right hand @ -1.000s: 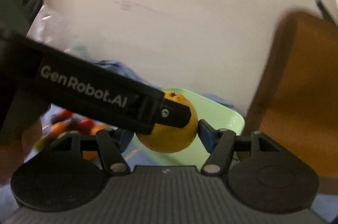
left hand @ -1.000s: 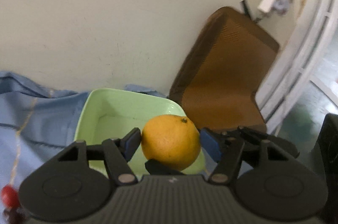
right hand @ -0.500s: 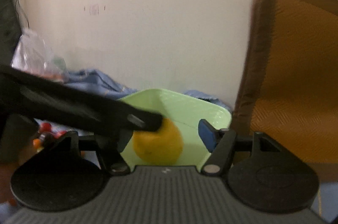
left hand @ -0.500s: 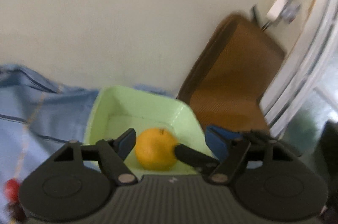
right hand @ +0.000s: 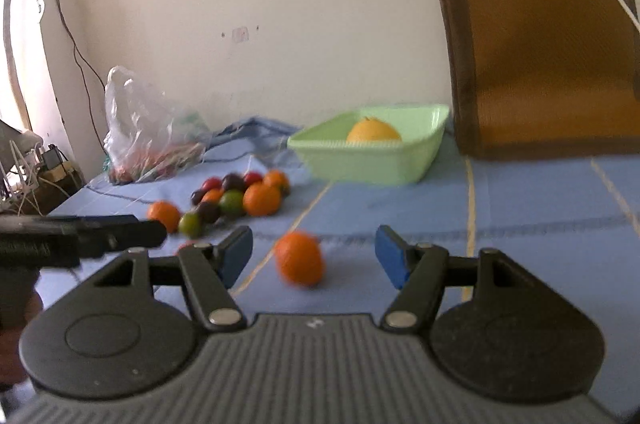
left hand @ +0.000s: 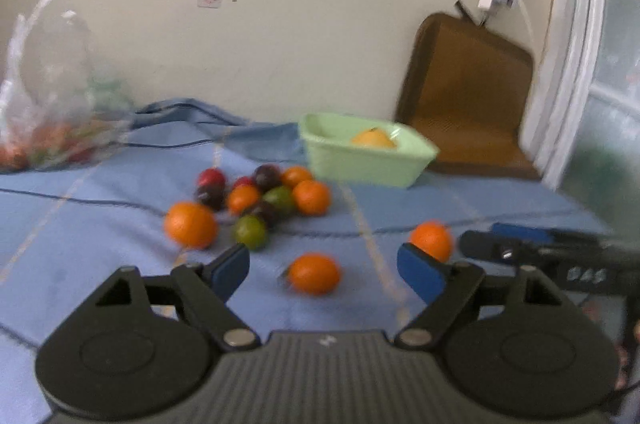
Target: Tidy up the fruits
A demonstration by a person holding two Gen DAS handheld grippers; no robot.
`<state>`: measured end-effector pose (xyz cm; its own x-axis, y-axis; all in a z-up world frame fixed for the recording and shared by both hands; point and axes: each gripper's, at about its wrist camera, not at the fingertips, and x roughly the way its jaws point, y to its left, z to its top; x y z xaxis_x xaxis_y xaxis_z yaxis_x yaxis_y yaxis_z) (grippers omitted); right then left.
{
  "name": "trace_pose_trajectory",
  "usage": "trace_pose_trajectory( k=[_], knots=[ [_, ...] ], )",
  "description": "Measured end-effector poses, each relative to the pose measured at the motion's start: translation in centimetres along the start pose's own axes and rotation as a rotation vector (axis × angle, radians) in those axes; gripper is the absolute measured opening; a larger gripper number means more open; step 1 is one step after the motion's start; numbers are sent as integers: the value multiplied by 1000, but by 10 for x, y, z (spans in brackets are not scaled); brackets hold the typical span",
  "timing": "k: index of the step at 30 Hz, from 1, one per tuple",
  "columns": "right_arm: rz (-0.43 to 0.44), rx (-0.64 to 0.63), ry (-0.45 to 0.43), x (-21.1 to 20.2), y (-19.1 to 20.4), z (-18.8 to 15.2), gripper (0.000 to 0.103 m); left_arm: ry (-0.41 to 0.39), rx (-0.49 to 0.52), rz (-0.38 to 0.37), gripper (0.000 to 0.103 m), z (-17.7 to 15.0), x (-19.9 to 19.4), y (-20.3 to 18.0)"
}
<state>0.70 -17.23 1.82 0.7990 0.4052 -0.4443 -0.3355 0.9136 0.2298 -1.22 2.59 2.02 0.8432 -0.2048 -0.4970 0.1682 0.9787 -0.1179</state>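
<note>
A big yellow-orange fruit (left hand: 373, 138) (right hand: 373, 131) lies in the pale green basin (left hand: 360, 164) (right hand: 360, 164) at the back of the blue cloth. My left gripper (left hand: 320, 258) is well back from it, its jaws opening with nothing held. A small orange (left hand: 314, 273) lies on the cloth just ahead of it. My right gripper (right hand: 314, 242) is open and empty, with another orange (right hand: 300, 258) (left hand: 431, 240) on the cloth in front of it. Each gripper shows at the edge of the other's view.
A pile of several oranges, green and dark red fruits (left hand: 260, 200) (right hand: 236, 200) sits left of the basin. A clear plastic bag (left hand: 52, 112) (right hand: 148, 140) lies at the far left by the wall. A brown chair back (left hand: 468, 92) (right hand: 540, 56) stands behind the basin.
The big fruit, between the jaws a second ago, now lies in the basin. Both grippers have drawn back from the basin, and the left jaws have widened.
</note>
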Motion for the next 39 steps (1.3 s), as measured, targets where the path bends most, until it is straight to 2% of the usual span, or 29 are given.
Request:
trace_pose_trajectory(
  k=[4,5,7,12,26,39],
  knots=[
    [-21,-26,27,-2,16,-12,67,73,7,89,81,-16,7,3],
    [-20,-32,9,-6,18,-14,67,96,-8,85,77,-18,8,7],
    [-24,-35,3,-8,21,-17,68,72,-12,85,82,-18,5,9],
    [-48,-14,31,-4,21,-19,67,84,30,88,81,-20,7,2],
    [-85,19,38,-4,17,-20,68,108,8,108,82,-22,9,6],
    [-63,32,19,-8,13,-20,69,122,35,113,85,-21,10,3]
  ],
)
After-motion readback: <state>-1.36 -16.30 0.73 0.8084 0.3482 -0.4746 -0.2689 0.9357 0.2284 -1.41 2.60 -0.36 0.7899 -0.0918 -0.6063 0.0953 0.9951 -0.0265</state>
